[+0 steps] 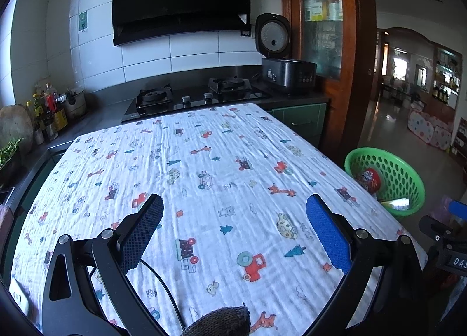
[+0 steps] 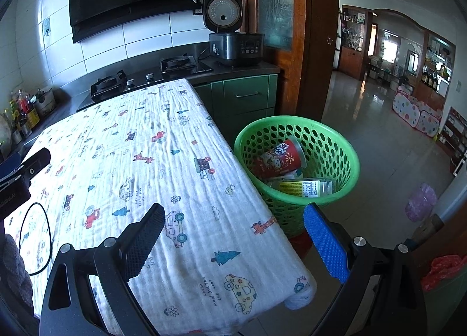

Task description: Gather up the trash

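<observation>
Trash in green basket (image 2: pixel 329 143) on floor, just right of worktop (image 2: pixel 151 161): red printed cup (image 2: pixel 280 158) tilted on its side, flat yellow-labelled packet (image 2: pixel 306 188) near it. Left gripper (image 1: pixel 235 231) spread wide, empty, over patterned cloth. Right gripper (image 2: pixel 233 236) spread wide, empty, above worktop's right edge, basket beyond.

Left wrist view: set low and close above the near end of the cloth-covered bench (image 1: pixel 204 161), facing along its length toward the stove (image 1: pixel 192 96) and tiled wall, green basket (image 1: pixel 388 178) at far right; right wrist view: placed near the bench's (image 2: pixel 140 161) right front corner, facing the same way but shifted right, basket (image 2: pixel 297 158) nearer and central; shared by both: bench top, stove (image 2: pixel 146 79), rice cooker (image 2: pixel 233 32), basket, doorway.
</observation>
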